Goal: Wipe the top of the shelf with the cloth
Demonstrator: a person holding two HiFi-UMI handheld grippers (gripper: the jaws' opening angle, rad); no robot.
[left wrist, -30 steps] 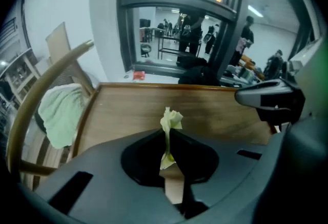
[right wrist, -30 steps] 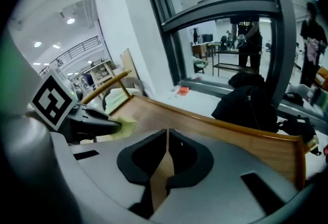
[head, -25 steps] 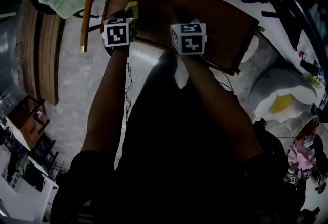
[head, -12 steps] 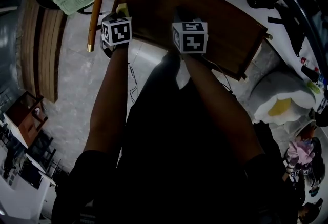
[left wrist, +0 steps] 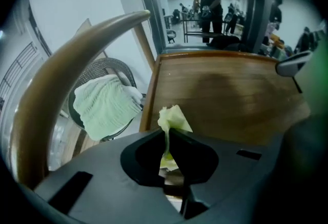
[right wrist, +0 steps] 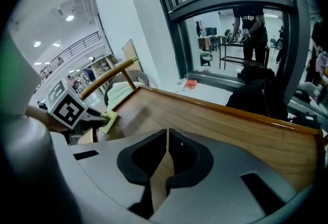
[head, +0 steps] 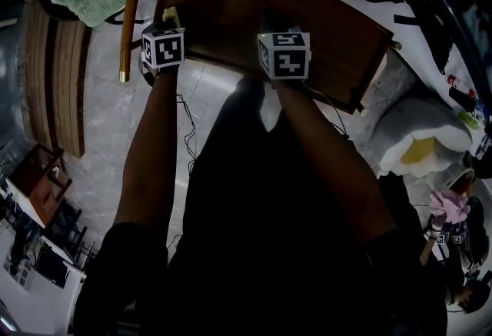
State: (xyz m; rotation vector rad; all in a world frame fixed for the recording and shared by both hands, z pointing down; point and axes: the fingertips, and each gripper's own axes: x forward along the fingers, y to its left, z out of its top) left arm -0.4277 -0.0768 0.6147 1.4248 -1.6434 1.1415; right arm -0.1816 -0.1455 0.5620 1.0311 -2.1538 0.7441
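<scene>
Our left claw is clamped on the yellow-green cloth. It sits at the left edge of the wooden shelf top, upper left of the head view. Our right claw is closed with nothing in it, over the shelf top near upper centre. A green towel lies further left, beside a curved wooden rail.

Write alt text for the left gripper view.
The left gripper has its jaws shut on a pale green cloth at the left edge of the wooden shelf top. A green towel lies to its left.
</scene>
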